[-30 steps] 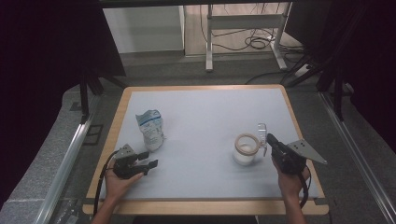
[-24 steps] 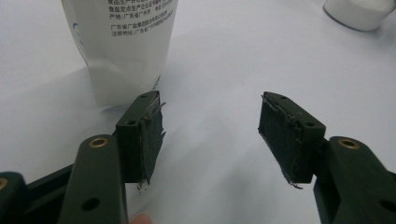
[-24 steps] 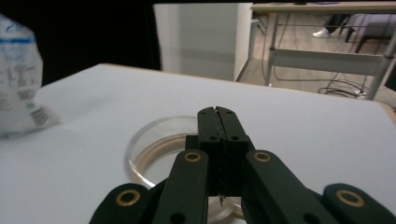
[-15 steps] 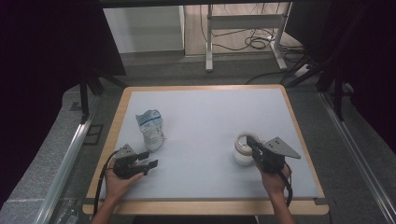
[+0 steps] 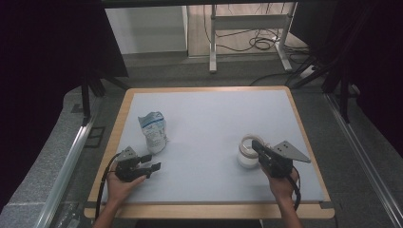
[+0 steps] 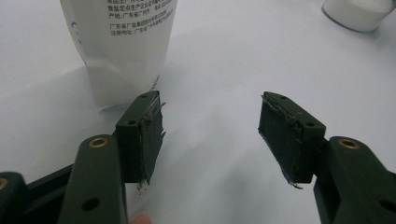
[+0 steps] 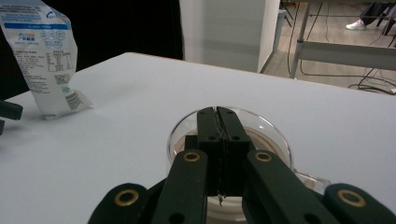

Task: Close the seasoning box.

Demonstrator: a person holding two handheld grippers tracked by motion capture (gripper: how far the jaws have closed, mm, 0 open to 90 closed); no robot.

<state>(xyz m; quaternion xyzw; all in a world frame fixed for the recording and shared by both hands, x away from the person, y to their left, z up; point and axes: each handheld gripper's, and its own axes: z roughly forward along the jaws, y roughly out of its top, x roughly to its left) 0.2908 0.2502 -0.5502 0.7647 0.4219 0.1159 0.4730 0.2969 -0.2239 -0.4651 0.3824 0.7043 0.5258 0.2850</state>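
From above, a crinkled white bag (image 5: 153,131) stands beside the left gripper (image 5: 153,162), while the left gripper view shows spread, empty jaws, and the right gripper view shows the right gripper (image 7: 217,113) pressed together over a round glass cup (image 7: 275,140).

A white table (image 5: 209,114) (wood-edged) carries an upright pouch (image 5: 153,131) and a glass cup (image 5: 247,153).

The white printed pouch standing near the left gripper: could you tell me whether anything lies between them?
Nothing visible does. The left gripper has its jaws open, and bare white table runs up to the white printed pouch, just ahead and left.
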